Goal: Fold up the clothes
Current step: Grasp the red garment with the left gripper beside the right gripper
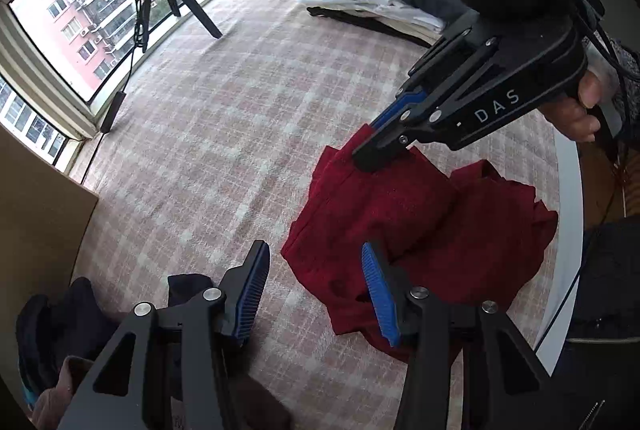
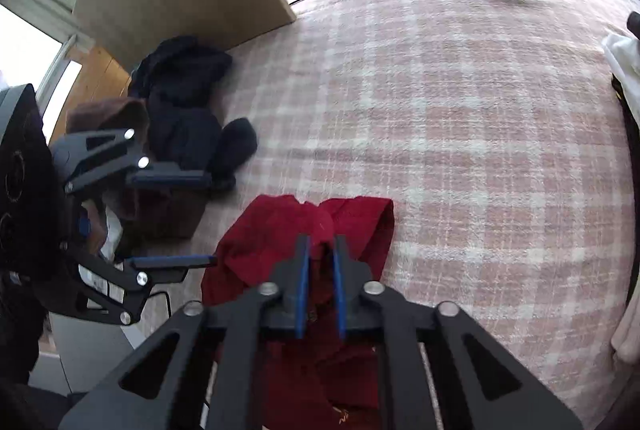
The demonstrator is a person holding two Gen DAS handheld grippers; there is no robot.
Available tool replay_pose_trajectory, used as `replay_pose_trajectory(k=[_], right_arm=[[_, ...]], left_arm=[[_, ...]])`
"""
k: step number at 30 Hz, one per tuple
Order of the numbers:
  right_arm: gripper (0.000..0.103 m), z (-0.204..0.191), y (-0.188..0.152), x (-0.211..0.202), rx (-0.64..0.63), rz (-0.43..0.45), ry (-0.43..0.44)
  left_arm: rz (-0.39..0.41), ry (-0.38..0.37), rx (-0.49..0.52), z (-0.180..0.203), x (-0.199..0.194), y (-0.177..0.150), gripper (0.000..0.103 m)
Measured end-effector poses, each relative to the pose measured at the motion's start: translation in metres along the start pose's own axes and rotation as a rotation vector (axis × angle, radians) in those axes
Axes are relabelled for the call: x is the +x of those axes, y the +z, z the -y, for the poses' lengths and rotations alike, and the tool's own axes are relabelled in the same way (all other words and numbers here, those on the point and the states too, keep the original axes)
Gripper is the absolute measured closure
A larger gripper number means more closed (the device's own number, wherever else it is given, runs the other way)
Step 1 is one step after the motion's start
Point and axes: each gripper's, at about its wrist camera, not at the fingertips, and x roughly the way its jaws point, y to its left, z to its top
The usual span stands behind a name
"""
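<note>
1. Lower centre of the right wrist view, the red garment [image 2: 280, 230] lies crumpled on the plaid blanket [image 2: 460, 118], running from the lower edge toward the frame's middle.
2. Right gripper [image 2: 320, 250] is nearer: its narrow-set jaws pinch a raised fold of red cloth.
3. Left gripper [image 1: 316, 290], in the left wrist view's lower half, stands about half apart, holding nothing, its right pad over the garment's left edge.
4. Likely next: draw the pinched fold across.

Matt red cloth garment [image 1: 404, 226] lies on fuzzy plaid blanket [image 1: 248, 118].
</note>
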Motion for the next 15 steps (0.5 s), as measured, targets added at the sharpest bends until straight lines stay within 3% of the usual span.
replay_pose_trajectory(k=[5, 9, 13, 14, 15], right_arm=[[0.095, -0.024, -0.020, -0.026, -0.156, 0.022, -0.009], [0.095, -0.040, -0.027, -0.046, -0.259, 0.046, 0.039], [0.095, -0.047, -0.030, -0.060, -0.281, 0.065, 0.085], [0.095, -0.045, -0.029, -0.065, -0.276, 0.074, 0.090], [0.095, -0.045, -0.028, -0.068, -0.267, 0.084, 0.099]], left_arm=[[-0.034, -0.029, 0.118, 0.013, 0.008, 0.016, 0.052], [-0.043, -0.123, 0.195, 0.029, 0.007, 0.032, 0.051], [-0.050, -0.137, 0.256, 0.045, 0.008, 0.035, 0.052], [-0.048, -0.130, 0.253, 0.047, 0.008, 0.033, 0.065], [-0.045, -0.128, 0.239, 0.047, 0.008, 0.030, 0.093]])
